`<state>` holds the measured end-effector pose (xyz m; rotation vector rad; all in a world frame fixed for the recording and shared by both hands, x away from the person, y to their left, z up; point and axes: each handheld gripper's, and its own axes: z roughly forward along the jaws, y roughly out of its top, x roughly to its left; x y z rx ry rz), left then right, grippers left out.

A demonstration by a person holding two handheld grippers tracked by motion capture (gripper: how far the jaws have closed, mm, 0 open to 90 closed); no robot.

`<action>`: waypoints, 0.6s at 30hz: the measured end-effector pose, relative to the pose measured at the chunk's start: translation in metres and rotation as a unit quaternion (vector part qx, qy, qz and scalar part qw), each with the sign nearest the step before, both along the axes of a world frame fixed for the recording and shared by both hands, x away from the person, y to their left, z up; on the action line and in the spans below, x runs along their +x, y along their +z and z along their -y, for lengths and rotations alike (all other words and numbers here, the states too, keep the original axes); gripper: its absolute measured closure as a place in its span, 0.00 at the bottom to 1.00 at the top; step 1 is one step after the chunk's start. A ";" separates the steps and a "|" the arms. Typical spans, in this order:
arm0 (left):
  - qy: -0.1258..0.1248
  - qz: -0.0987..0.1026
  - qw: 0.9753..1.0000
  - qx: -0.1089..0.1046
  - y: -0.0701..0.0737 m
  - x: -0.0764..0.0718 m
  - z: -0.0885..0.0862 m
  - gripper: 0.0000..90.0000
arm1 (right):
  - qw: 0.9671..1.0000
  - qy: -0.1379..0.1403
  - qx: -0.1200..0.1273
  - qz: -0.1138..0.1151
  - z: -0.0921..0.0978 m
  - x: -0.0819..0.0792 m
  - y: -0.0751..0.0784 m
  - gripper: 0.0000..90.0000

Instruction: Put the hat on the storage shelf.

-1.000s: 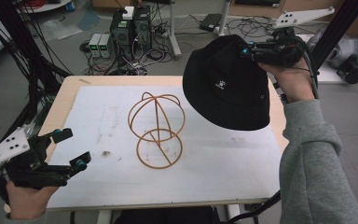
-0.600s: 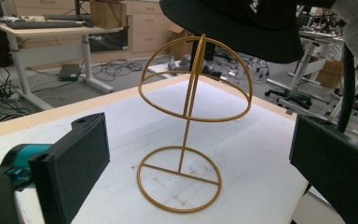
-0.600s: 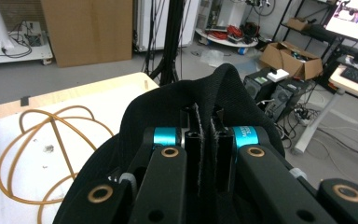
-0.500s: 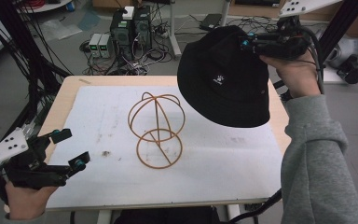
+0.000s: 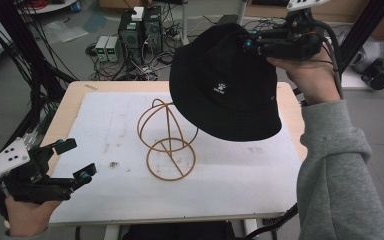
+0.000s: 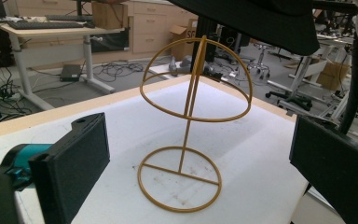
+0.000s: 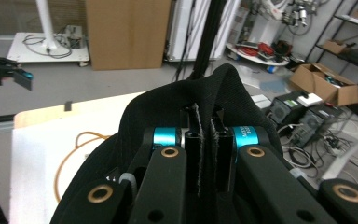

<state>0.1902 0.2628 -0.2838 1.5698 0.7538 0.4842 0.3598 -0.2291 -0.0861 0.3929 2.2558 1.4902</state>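
The right hand-held gripper [image 5: 247,42] is up in the air beyond the far right part of the table [image 5: 70,107], its jaws pinched tight on a fold of the black bucket hat [image 5: 225,85]; in the right gripper view the cloth is squeezed between the two pads with only a thin gap showing. The hat hangs down and toward the person from that grip, tilted, with its brim's lower edge floating clear above the white mat [image 5: 240,175]. Just beneath and to the left of the hat stands the gold wire hat stand [image 5: 167,137], upright on its ring base. The brim overlaps the stand's dome from above in the high view, but the left gripper view shows open air between the brim edge and the top of the wire.

The left hand-held gripper [image 5: 75,160] sits low at the near left corner of the table, jaws spread wide with nothing between them. Ahead of it the mat lies bare as far as the stand's base ring, well apart from its fingertips. Past the stand, the far table edge drops off to a floor with cables and computer boxes [image 5: 140,30].
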 end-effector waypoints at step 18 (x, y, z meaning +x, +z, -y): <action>0.008 0.005 1.000 -0.001 0.003 -0.007 -0.007 0.06 | 0.997 0.071 -0.023 0.004 -0.074 -0.016 -0.007 0.97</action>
